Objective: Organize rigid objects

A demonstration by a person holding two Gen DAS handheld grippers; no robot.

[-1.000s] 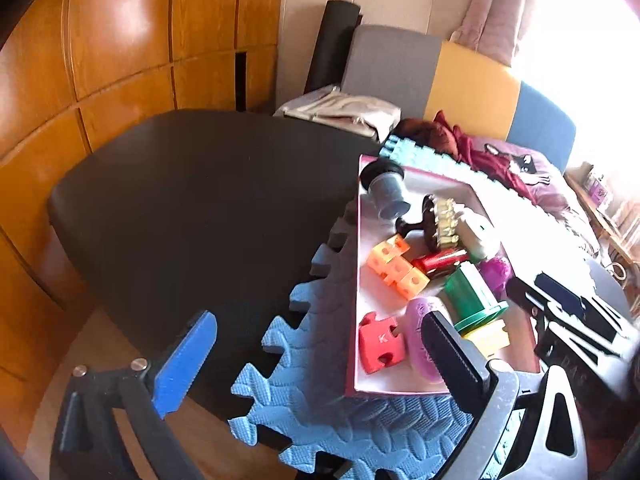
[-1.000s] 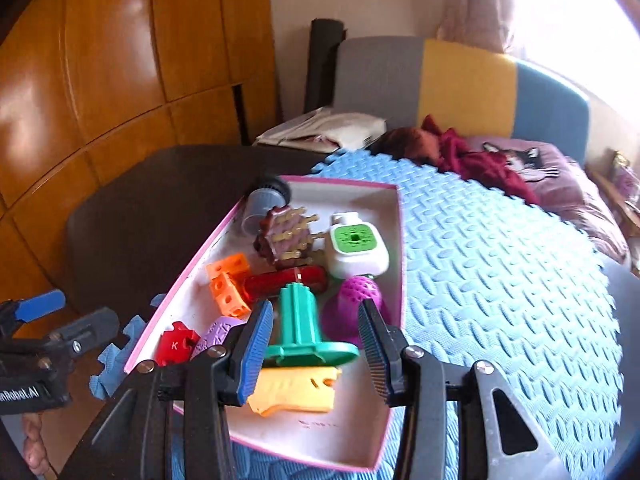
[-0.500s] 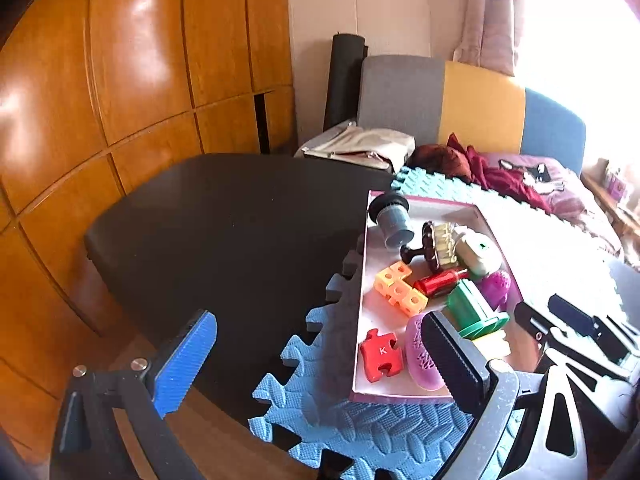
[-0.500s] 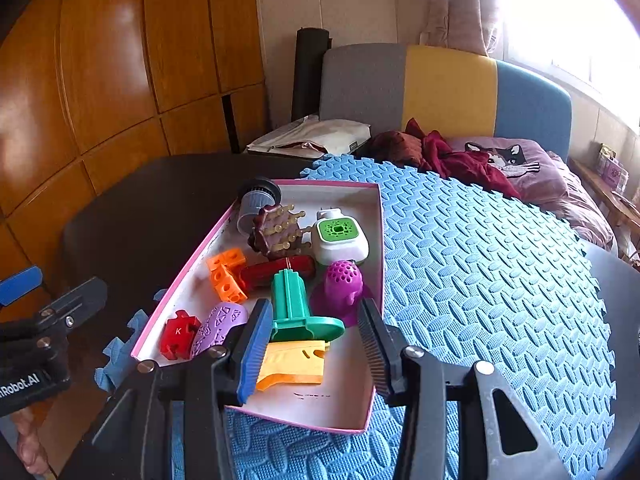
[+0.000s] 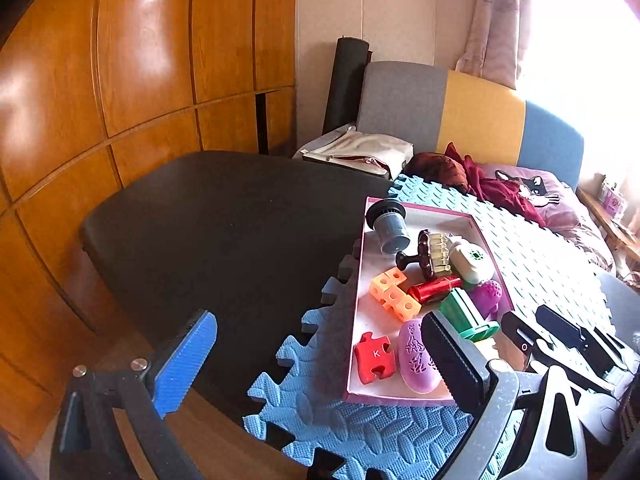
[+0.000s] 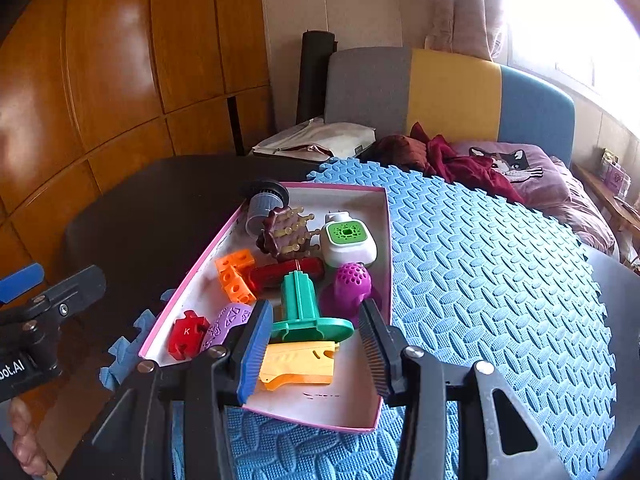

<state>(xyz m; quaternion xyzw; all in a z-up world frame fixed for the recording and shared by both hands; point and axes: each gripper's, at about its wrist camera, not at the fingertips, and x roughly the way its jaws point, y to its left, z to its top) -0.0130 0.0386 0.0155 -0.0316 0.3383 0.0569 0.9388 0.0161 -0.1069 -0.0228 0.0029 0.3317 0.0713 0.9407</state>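
A pink-rimmed white box (image 6: 387, 224) lies on the blue foam mat (image 6: 480, 280), also in the left wrist view (image 5: 362, 248). It holds several toys: a grey filter cup (image 6: 262, 206), a brown spiked piece (image 6: 286, 234), a white and green device (image 6: 348, 240), orange blocks (image 6: 234, 274), a red tube (image 6: 286, 274), a green stand (image 6: 302, 308), a purple dome (image 6: 352, 280), a red puzzle piece (image 6: 186, 332), a lilac oval (image 6: 226, 322) and a yellow piece (image 6: 298, 364). My right gripper (image 6: 314, 348) is open and empty over the box's near end. My left gripper (image 5: 320, 360) is open and empty, left of the box.
A dark round table (image 5: 224, 220) carries the mat. Wooden wall panels (image 5: 120, 80) stand to the left. A bench with grey, yellow and blue backrest (image 6: 452, 96), red cloth (image 6: 452, 160) and a cream bag (image 6: 316, 140) is behind. The left gripper shows at the right wrist view's left edge (image 6: 44, 300).
Both grippers have pulled back and up from the box, so more of the room and mat shows. Both stay open and empty; the toys have not moved.
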